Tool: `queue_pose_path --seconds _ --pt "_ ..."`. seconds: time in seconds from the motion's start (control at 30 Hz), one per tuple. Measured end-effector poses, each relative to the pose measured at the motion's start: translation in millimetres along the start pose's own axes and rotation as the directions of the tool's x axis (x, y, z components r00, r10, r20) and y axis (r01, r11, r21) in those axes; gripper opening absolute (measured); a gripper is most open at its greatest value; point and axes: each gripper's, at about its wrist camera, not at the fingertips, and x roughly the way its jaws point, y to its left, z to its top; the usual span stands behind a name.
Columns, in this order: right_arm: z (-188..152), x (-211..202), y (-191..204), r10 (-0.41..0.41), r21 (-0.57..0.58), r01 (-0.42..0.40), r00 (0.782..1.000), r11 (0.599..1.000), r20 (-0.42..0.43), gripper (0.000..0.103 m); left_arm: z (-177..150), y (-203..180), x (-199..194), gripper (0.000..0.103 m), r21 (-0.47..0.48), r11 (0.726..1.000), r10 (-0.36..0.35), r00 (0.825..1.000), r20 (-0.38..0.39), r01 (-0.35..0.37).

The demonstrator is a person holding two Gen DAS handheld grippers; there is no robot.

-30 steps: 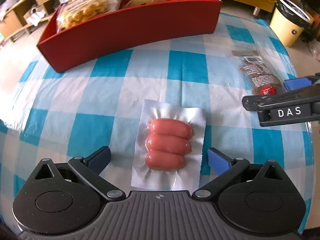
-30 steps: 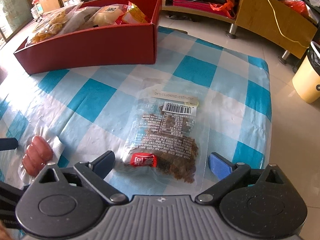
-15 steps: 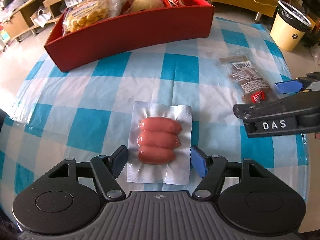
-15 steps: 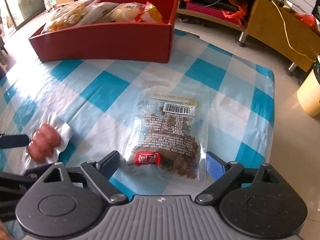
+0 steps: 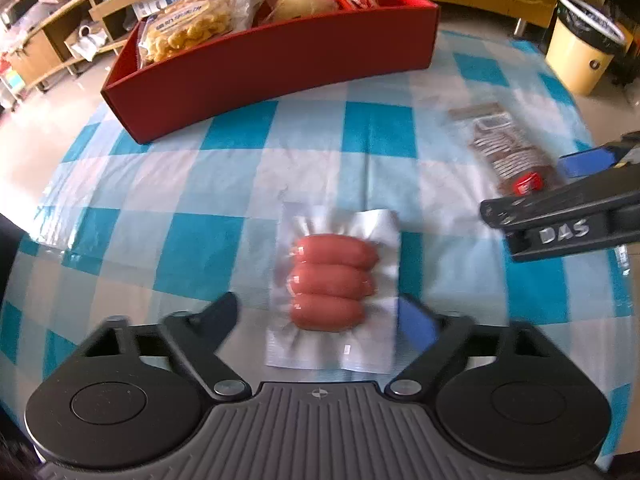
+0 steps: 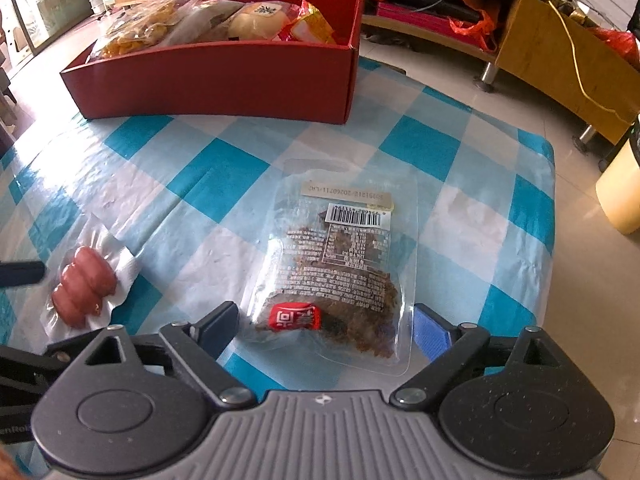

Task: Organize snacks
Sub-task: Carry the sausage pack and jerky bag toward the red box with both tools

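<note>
A vacuum pack of three red sausages (image 5: 333, 280) lies on the blue-checked tablecloth, also in the right wrist view (image 6: 82, 286). My left gripper (image 5: 320, 318) is open, its fingers on either side of the pack's near end. A clear bag of dark dried meat (image 6: 340, 272) with a red label lies to the right, also in the left wrist view (image 5: 508, 152). My right gripper (image 6: 326, 326) is open, its fingers on either side of that bag's near end. A red box (image 5: 280, 60) holding several snack packs stands at the back, also in the right wrist view (image 6: 224, 80).
The tablecloth's (image 6: 500, 236) right edge drops to a tiled floor. A yellow bin (image 5: 580, 52) stands beyond the table's far right corner. Wooden shelving (image 6: 540, 48) runs behind the table.
My left gripper closed partway around the sausage pack half a second ago and has now opened a little. My right gripper has moved forward over the dried meat bag.
</note>
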Motion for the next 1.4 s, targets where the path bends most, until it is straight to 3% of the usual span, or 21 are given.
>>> queue_pose_path --seconds 0.03,0.17,0.27,0.37,0.43,0.47,1.0,1.4 --pt "0 1 -2 0.007 0.013 -0.006 1.0 1.0 -0.004 0.094 0 1 2 0.102 -0.002 1.0 0.009 1.0 0.001 -0.009" --pt "1 2 -1 0.005 0.002 -0.005 1.0 1.0 -0.007 0.095 2 7 6 0.103 -0.027 1.0 -0.01 1.0 -0.01 0.01" --pt "0 6 -2 0.016 0.004 -0.016 1.0 1.0 -0.017 0.103 1 9 6 0.103 -0.033 0.999 -0.019 1.0 -0.006 0.019" --pt "-1 5 -1 0.016 -0.003 -0.016 1.0 1.0 -0.01 0.103 0 9 2 0.091 -0.044 0.997 -0.062 0.998 0.001 0.062" --pt "-3 1 2 0.014 -0.02 -0.014 1.0 1.0 0.001 0.093 -1 4 -3 0.076 -0.009 0.997 -0.071 0.997 0.016 0.071" --pt "-4 -2 4 0.019 -0.026 -0.019 1.0 0.999 0.001 0.093 -2 0 -6 0.074 0.008 0.997 -0.071 0.997 0.021 0.071" --pt "-37 -32 26 -0.016 0.004 0.016 1.0 1.0 0.004 0.091 -13 -7 -19 0.073 0.041 0.996 -0.079 0.996 0.027 0.078" --pt "-59 -48 39 -0.035 0.034 0.035 0.999 0.999 0.014 0.091 -34 26 -25 0.073 -0.002 0.998 -0.062 0.998 0.025 0.062"
